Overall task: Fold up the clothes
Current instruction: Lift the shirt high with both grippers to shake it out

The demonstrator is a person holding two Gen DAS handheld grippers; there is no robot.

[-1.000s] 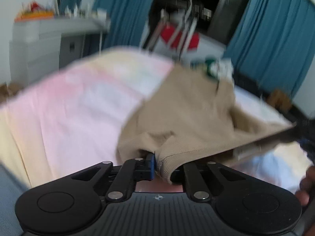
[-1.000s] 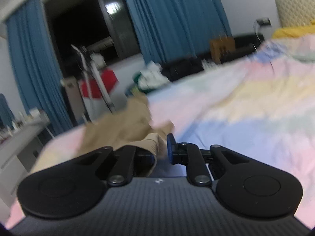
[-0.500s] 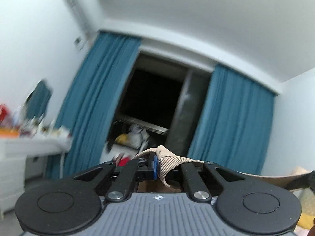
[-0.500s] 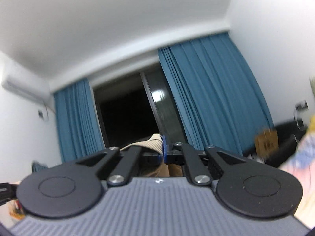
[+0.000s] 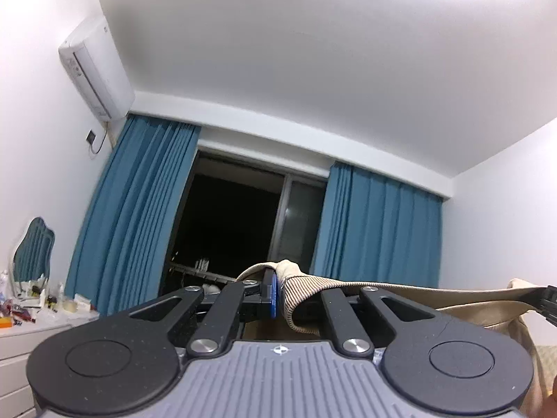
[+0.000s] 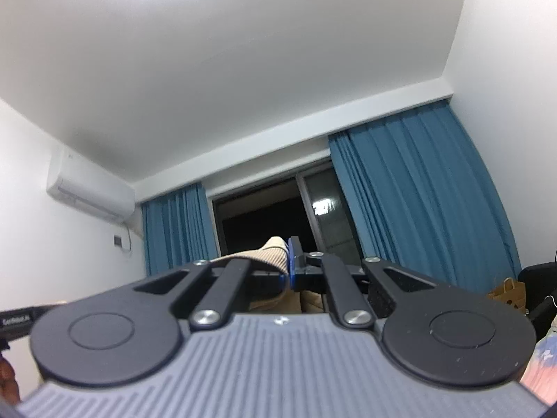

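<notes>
- Left gripper (image 5: 280, 291): jaws nearly closed, clamped on the ribbed hem of the tan garment (image 5: 400, 291).
- Right gripper (image 6: 287, 266): jaws nearly closed, pinching the same ribbed edge (image 6: 259, 256).
- Garment: in the left wrist view the hem runs taut to the right, toward the other gripper's tip at the frame edge; the rest hangs below.
- Both cameras tilt up at the ceiling, blue curtains (image 5: 139, 209), the dark window (image 6: 261, 219) and the air conditioner (image 5: 95, 69).

Beige garment (image 5: 400, 287) with a ribbed hem, lifted into the air. Ribbed edge stretched taut from left to right, pinched at both ends. Rest of the cloth hanging below, mostly hidden.
</notes>
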